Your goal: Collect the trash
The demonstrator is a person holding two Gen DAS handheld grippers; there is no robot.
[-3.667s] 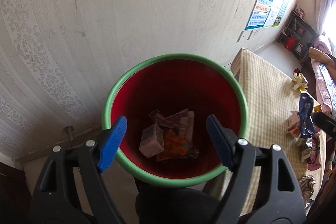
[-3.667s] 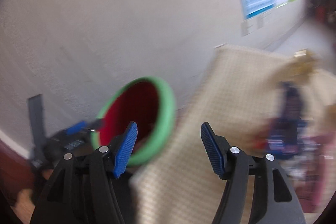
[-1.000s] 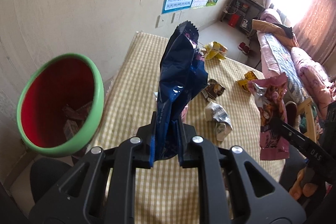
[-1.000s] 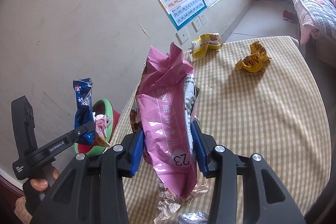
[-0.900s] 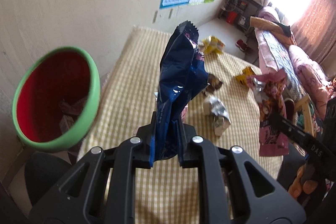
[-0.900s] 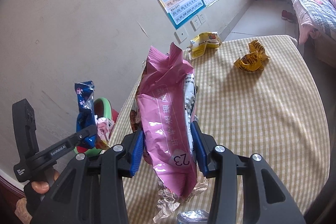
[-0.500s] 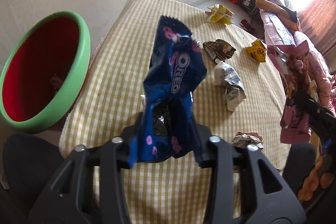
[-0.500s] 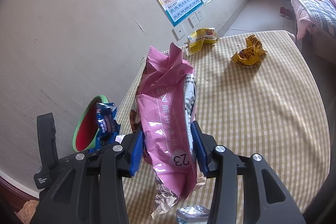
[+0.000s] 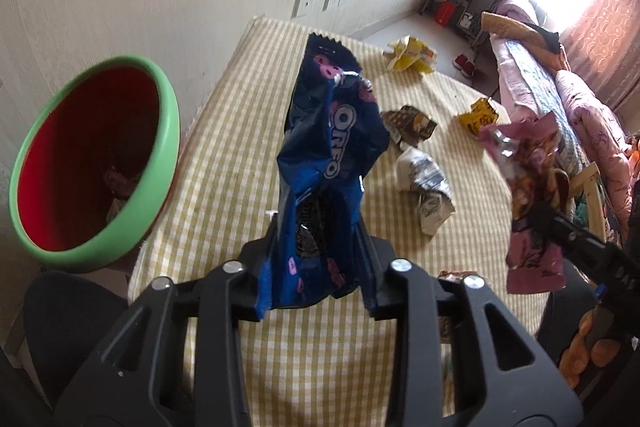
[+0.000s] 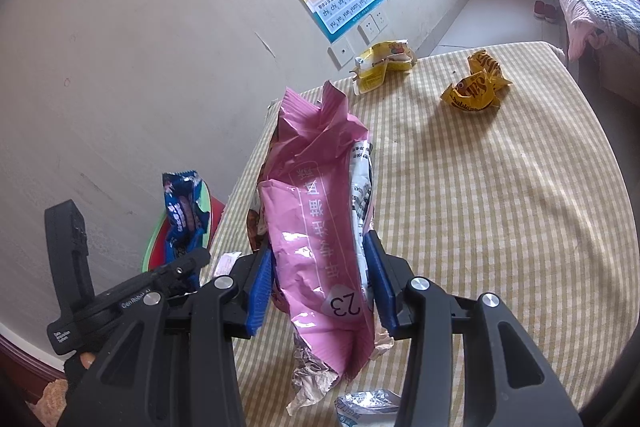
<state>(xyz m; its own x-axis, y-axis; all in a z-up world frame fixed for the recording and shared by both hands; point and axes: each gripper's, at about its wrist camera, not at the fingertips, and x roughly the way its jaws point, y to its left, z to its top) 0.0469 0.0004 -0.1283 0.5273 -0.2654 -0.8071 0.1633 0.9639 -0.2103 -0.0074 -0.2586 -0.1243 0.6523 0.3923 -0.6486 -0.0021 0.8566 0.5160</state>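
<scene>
Lowered since the earlier frame: left gripper, with jaws just closing again on the Oreo wrapper after briefly loosening; wrapper now gripped at its lower end and standing up over the table, just right of the bin. Unchanged: right gripper, jaws part closed and clamped on the pink bag at its lower half, above the near left part of the table.

Handling, judged: both packets light, thin, crinkly, slick film; no stiffness, prone to slipping or flopping. Grip across a flattened end, not the loose middle.

Room: bin off the left table edge, against the wall, mouth tilted toward the table, some trash already inside. Clear path leftward over that edge. Left on the table: yellow wrappers near the far edge, silver wrapper near the middle. Keep packets clear of the green rim on release.
</scene>
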